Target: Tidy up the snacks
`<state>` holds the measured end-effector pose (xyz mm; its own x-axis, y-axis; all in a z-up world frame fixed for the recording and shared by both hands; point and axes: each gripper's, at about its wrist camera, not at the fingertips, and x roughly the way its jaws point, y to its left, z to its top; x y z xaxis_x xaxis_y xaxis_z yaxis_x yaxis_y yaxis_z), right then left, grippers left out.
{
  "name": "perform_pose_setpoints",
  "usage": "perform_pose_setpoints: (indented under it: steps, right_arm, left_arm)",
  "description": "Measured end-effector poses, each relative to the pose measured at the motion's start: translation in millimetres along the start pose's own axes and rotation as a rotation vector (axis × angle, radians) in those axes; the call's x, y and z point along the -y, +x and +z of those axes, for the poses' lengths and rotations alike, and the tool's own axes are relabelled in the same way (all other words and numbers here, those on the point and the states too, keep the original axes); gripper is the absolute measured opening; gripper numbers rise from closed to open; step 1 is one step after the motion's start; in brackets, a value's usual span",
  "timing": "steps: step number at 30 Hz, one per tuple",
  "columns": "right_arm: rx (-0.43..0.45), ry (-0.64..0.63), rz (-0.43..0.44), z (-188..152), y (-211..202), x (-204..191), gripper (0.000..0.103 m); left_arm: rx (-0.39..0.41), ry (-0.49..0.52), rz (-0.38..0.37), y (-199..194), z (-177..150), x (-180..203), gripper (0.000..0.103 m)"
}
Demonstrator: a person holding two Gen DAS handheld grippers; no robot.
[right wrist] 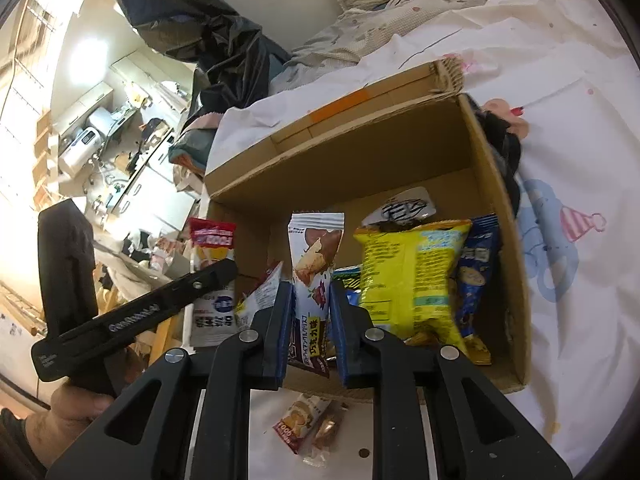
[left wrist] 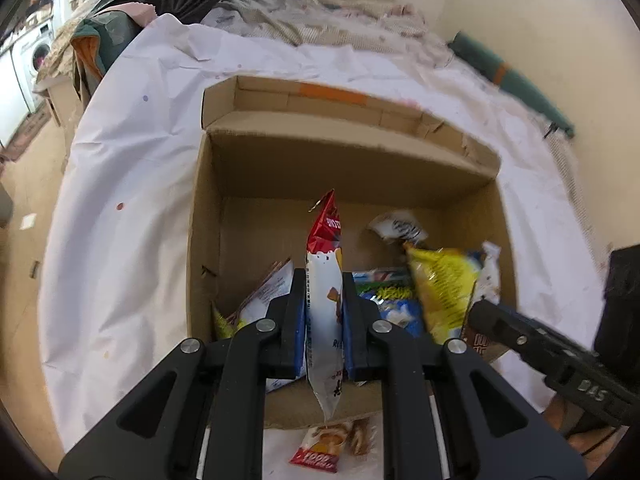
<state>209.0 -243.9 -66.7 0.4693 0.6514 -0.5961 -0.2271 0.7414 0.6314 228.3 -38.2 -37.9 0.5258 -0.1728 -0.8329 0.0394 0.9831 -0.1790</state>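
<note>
An open cardboard box stands on a white sheet. My left gripper is shut on a red and white snack bag, upright over the box's near edge; that bag also shows in the right wrist view. My right gripper is shut on a white and brown chocolate biscuit pack, upright over the box. Inside the box stand a yellow bag, a blue cookie pack, a white pack and other packets.
A small red snack pack lies on the sheet in front of the box. Pillows and bedding lie beyond it. A black plastic bag sits at the left. The sheet's left edge drops to the floor.
</note>
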Motion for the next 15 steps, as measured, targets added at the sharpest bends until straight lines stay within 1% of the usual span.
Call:
perform_pose_setpoints:
  steps: [2, 5, 8, 12, 15]
  right_arm:
    - [-0.003, -0.013, -0.008, -0.6, 1.8, -1.7, 0.021]
    - [-0.015, -0.006, -0.013, -0.7, 5.1, 0.9, 0.021]
    - [-0.024, -0.009, -0.015, -0.2, 8.3, 1.1, 0.021]
    - [-0.030, -0.008, -0.016, -0.9, 10.2, 1.6, 0.022]
    - [-0.030, -0.002, -0.011, -1.4, 9.5, 2.6, 0.022]
  left_arm:
    - [-0.010, 0.014, 0.001, 2.6, -1.4, 2.9, 0.013]
    - [-0.017, 0.037, 0.025, 7.5, -3.6, 6.4, 0.013]
    - [-0.031, 0.025, 0.016, 10.0, -4.1, 5.8, 0.013]
    - [-0.011, 0.033, 0.019, 8.5, -3.6, 7.6, 0.013]
    - [-0.010, 0.042, 0.013, 7.7, -4.0, 9.3, 0.013]
